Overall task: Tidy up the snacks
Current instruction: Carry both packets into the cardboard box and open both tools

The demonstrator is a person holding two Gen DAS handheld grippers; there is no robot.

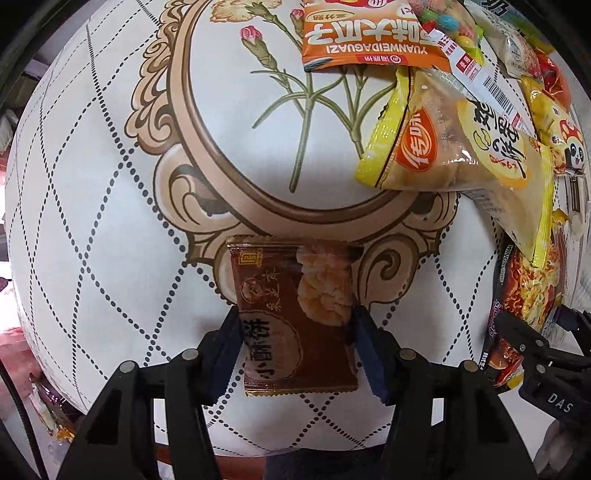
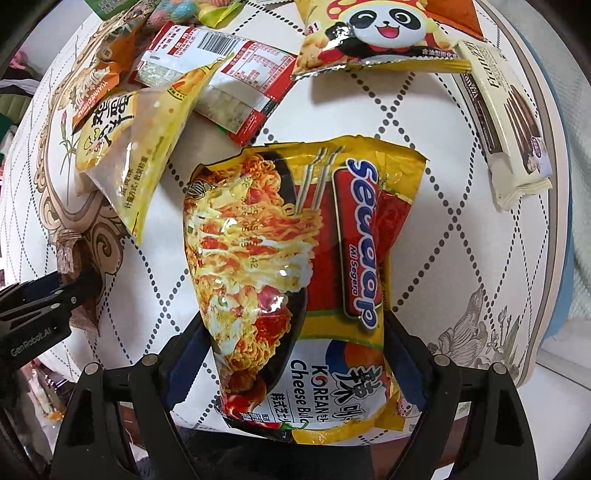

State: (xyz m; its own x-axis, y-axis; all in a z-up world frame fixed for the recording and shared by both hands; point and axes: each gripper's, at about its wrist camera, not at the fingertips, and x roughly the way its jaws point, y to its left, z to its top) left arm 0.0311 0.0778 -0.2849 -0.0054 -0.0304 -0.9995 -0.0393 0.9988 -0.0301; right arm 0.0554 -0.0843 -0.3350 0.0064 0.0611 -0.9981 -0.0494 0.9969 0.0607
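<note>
My left gripper (image 1: 295, 325) is shut on a small brown cake packet (image 1: 295, 317), held between its two fingers over the patterned white tablecloth (image 1: 110, 221). My right gripper (image 2: 295, 354) is shut on a yellow Sedaap noodle pack (image 2: 295, 277), fingers pressing its two sides. The noodle pack also shows at the right edge of the left wrist view (image 1: 524, 306), with the right gripper (image 1: 535, 343) on it. The left gripper (image 2: 55, 291) and the brown packet (image 2: 70, 254) show at the left of the right wrist view.
A heap of snacks lies at the far side: an orange melon-seed bag (image 1: 369, 33), a yellow clear-window bag (image 1: 454, 144), a panda bag (image 2: 376, 33), a red-and-white labelled pouch (image 2: 229, 74), a cream wafer pack (image 2: 513, 110). The table edge curves near the wafer pack.
</note>
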